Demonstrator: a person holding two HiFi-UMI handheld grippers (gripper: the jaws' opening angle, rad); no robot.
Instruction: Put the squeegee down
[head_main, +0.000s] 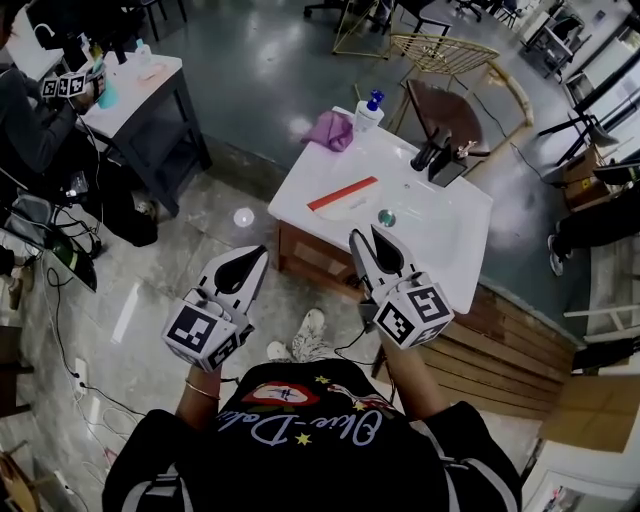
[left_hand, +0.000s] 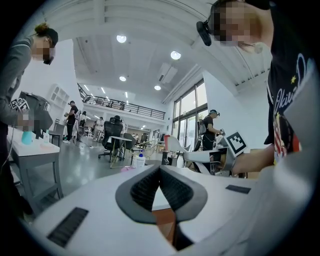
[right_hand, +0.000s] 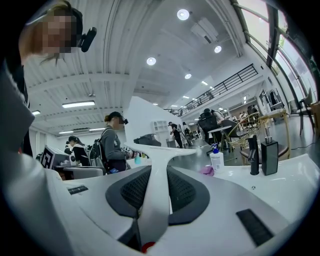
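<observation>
Step in hand: carrying the squeegee (head_main: 342, 193) to where it will rest; by my judgement it is not yet set down
Squeegee: white handle clamped in the right gripper (head_main: 363, 236), orange-edged blade crosswise out front, over the front left part of the white sink bench (head_main: 395, 160), beside the basin
Right jaws: partly closed, pads pressing the handle from both sides
Left jaws: the left gripper (head_main: 260, 252) is closed tip to tip with nothing between, held short of the bench and apart from the squeegee
Next move: probably lower the blade onto a bare stretch of bench, then ease the jaws apart and draw back along the handle, keeping clear of the purple cloth (head_main: 330, 130), pump bottle (head_main: 368, 112) and black tap (head_main: 430, 155) at the back
Hard to make out: whether the blade already touches the bench; the head view looks steeply down and gives no height, and the right gripper view only suggests it hangs clear
Cut off: the handle's rear end sits deep between the jaws, with only a red speck showing; the blade's underside shows in no view
</observation>
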